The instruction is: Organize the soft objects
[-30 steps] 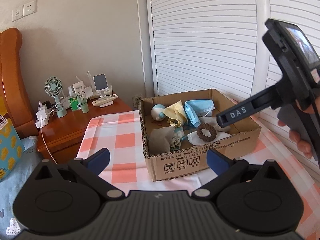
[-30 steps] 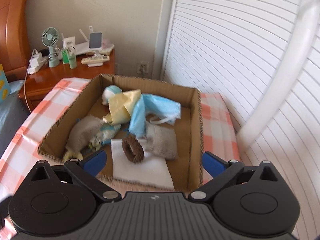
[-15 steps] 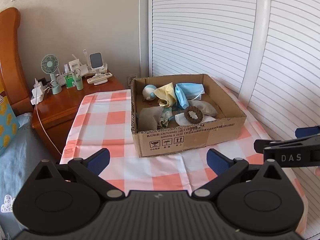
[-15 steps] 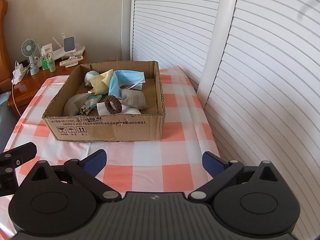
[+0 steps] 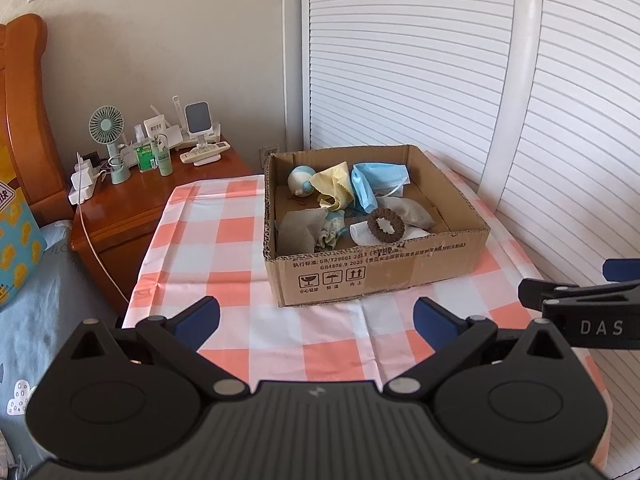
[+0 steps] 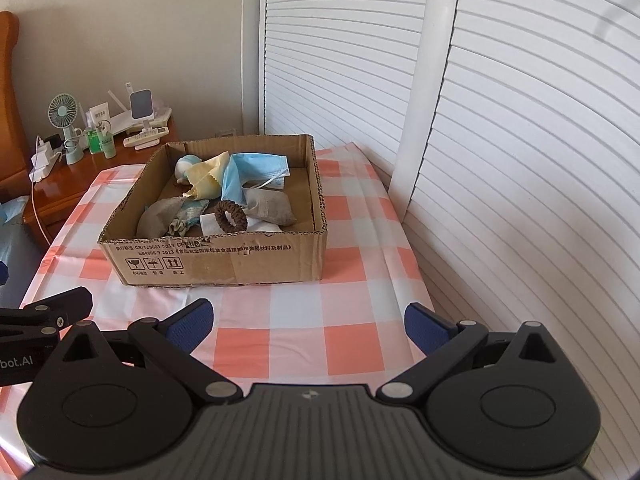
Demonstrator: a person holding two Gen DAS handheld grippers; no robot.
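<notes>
Both your left gripper [image 5: 316, 318] and right gripper [image 6: 308, 322] sit wide open and empty; soft items look all boxed in the cardboard box [image 6: 224, 256] at 12 o'clock, so probably just verify.

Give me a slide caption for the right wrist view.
Open right gripper above the checked cloth, facing a box holding a mask, scrunchie and cloths.
</notes>
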